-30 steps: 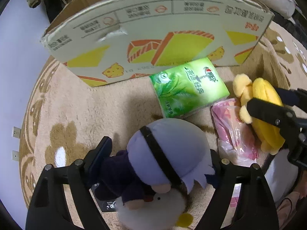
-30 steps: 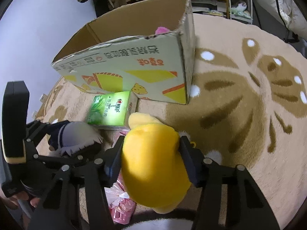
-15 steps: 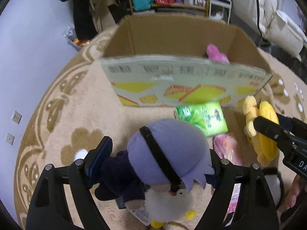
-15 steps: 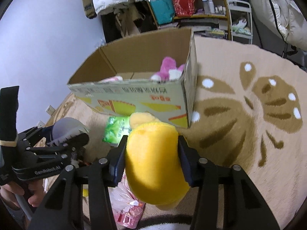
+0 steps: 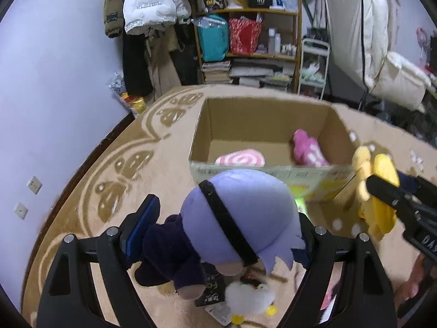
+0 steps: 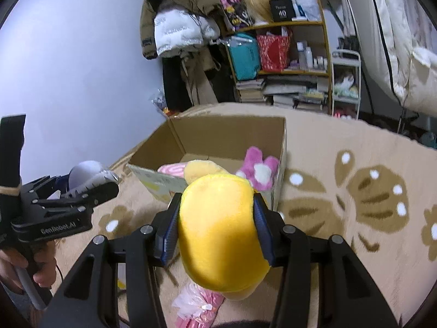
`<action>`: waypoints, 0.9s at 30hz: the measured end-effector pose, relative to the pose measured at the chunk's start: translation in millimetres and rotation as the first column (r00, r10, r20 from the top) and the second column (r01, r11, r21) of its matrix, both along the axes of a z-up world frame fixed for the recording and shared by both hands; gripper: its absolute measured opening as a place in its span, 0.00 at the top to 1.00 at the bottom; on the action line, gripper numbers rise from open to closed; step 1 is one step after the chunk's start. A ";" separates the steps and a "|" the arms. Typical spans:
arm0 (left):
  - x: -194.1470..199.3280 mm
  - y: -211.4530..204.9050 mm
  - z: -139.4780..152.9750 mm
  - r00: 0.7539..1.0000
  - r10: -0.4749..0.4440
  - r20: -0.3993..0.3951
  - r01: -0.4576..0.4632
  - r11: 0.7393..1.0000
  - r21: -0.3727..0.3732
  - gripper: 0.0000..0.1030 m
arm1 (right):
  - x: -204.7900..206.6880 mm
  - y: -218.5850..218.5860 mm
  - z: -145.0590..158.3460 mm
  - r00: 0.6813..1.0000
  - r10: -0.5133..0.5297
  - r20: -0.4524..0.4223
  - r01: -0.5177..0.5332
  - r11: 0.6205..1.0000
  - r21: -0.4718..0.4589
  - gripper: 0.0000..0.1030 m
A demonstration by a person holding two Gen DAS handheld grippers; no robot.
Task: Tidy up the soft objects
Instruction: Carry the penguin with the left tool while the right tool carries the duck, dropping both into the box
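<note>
My left gripper is shut on a purple-haired plush doll with a dark body, held above the rug in front of the open cardboard box. My right gripper is shut on a yellow plush toy, held near the box's right front corner; the toy also shows in the left wrist view. Inside the box lie a pink-and-white swirl plush and a pink plush. The box also shows in the right wrist view.
A beige patterned rug covers the floor. A pink plastic packet lies on the rug below the yellow toy. A shelf with bags and books, hanging coats and a white trolley stand behind the box.
Both grippers have risen with their toys and tilted up toward the box. The box's inside has come into view; the green packet has dropped nearly out of sight.
</note>
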State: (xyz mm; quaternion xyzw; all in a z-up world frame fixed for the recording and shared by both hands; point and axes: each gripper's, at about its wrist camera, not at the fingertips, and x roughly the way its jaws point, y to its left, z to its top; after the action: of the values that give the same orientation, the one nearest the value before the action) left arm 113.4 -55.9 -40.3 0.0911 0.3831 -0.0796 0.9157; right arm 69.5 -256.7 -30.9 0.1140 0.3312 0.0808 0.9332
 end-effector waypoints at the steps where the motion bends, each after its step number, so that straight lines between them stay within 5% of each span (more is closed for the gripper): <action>1: 1.0 1.4 4.4 1.000 -0.008 0.003 0.008 1.000 -0.017 0.19 | -0.4 0.7 3.9 1.000 -0.003 0.012 0.003 1.000 -0.002 0.49; 16: 34.0 -4.9 66.1 0.974 0.024 0.224 -0.015 0.999 -0.040 0.19 | 23.3 2.5 35.9 0.993 -0.004 0.116 0.008 0.999 -0.038 0.49; 27: 71.8 -13.0 77.4 0.975 -0.022 0.221 0.026 1.000 -0.013 0.19 | 53.2 -6.4 43.0 0.986 -0.003 0.169 0.018 0.996 -0.085 0.49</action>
State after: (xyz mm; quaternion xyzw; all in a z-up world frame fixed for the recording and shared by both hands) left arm 185.2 -68.9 37.1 0.0967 0.2772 -0.0830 0.9523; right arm 122.6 -263.1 12.0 0.0679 0.2534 0.0709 0.9624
